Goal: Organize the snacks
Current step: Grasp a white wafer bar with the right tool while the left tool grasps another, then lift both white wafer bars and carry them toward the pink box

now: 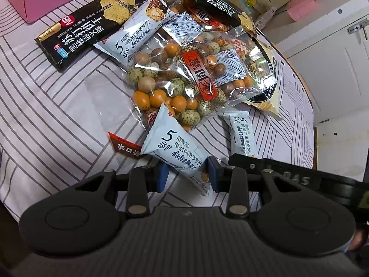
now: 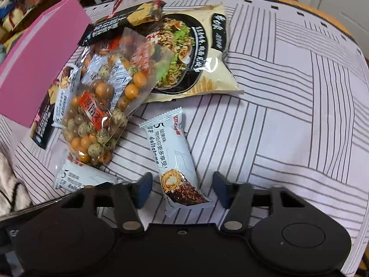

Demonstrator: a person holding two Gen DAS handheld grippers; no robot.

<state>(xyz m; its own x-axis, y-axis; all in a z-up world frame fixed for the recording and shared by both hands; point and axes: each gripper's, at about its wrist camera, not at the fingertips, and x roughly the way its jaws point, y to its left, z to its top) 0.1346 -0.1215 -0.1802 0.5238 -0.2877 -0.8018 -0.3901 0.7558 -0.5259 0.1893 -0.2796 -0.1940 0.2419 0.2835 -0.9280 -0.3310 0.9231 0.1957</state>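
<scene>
Two pale-blue snack bars are in play, both on the near side of the clear bag of coated nuts, and each gripper has its own way of failing.

- The left gripper has its blue pads closed in on the lower end of the left-hand snack bar, and they look to be pressing the wrapper. The grip sits far from the bar's middle, so I judge the bar may swing or slide out once it is raised.
- That bar's upper corner lies against the near edge of the nut bag. Lifting it could drag the loose, slippery bag, or nudge the red-brown packet corner tucked beside the bar.
- The right gripper straddles the picture end of the right-hand snack bar, just right of the nut bag, its jaws apart with a gap on each side and nothing held. The bar lies askew between them, so closing may catch only crimped foil, or pinch the striped cloth.
- Squeezing either puffy wrapper hard could crush what is inside.
- The pink box, probably the destination, stands beyond the nut bag on its left; the carry crosses the pile and could knock the black cracker pack.
</scene>
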